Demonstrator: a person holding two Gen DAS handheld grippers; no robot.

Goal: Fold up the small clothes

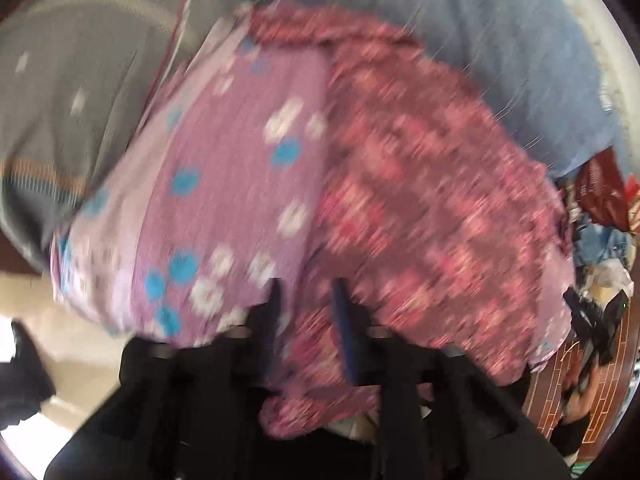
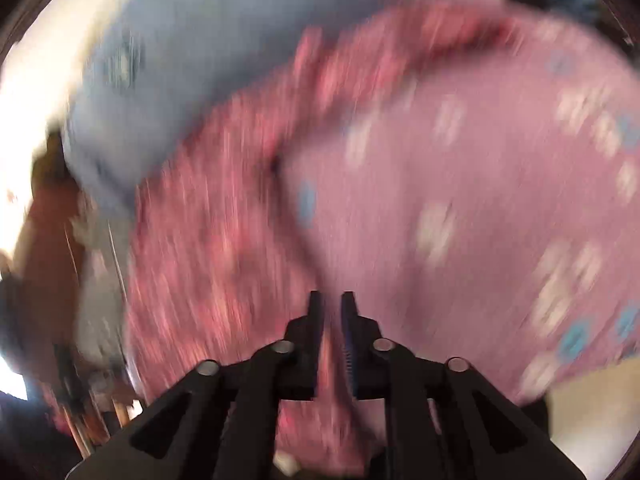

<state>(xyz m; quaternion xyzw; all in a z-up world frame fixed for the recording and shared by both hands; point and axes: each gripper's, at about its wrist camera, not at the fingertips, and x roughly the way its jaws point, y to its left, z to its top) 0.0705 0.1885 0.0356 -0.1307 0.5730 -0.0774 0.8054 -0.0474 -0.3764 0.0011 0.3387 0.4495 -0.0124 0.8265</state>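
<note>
Both views are blurred. A lilac garment [image 1: 240, 168] with white and blue flowers lies on the bed beside a red floral garment [image 1: 420, 184], their edges meeting. My left gripper [image 1: 306, 286] hangs over that seam with its jaws apart. A fold of the red floral cloth runs down between its fingers, and the pads do not press on it. In the right wrist view the lilac garment [image 2: 480, 200] fills the right and the red floral garment [image 2: 208, 240] the left. My right gripper [image 2: 332, 294] stands above them, open by a narrow gap with nothing clamped.
A blue bedsheet [image 1: 460, 20] lies under the clothes and also shows as the blue sheet [image 2: 180, 60]. A grey blanket [image 1: 72, 80] is at the left. Pale floor [image 1: 80, 312] shows past the bed's edge. Mixed clutter [image 1: 600, 240] lies over a brick-pattern floor at the right.
</note>
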